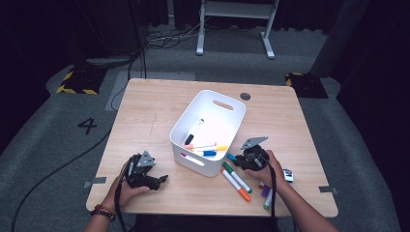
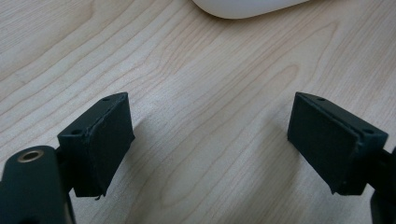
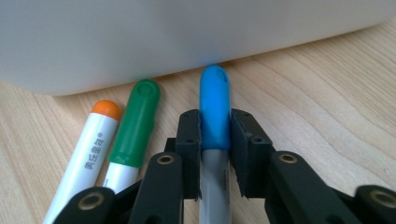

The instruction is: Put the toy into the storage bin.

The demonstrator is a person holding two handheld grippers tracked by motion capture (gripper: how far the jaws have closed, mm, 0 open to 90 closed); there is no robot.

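A white bin [image 1: 212,96] stands mid-table and holds several markers, among them a black-capped one [image 1: 194,130] and a blue one [image 1: 205,153]. My right gripper [image 1: 240,161] lies low on the wood just right of the bin's near corner. In the right gripper view it [image 3: 215,126] is shut on a blue-capped marker [image 3: 215,107] whose cap tip points at the bin wall [image 3: 163,37]. A green-capped marker [image 3: 137,123] and an orange-capped one [image 3: 95,140] lie beside it. My left gripper [image 1: 162,180] rests near the front left, and its pads [image 2: 109,135] stand wide open over bare wood.
More markers lie on the table by my right hand: a green-capped [image 1: 237,177], an orange-tipped [image 1: 236,185] and a purple one [image 1: 266,191]. A small white object [image 1: 288,175] sits right of that hand. The bin's rounded corner [image 2: 243,7] lies just ahead of my left gripper.
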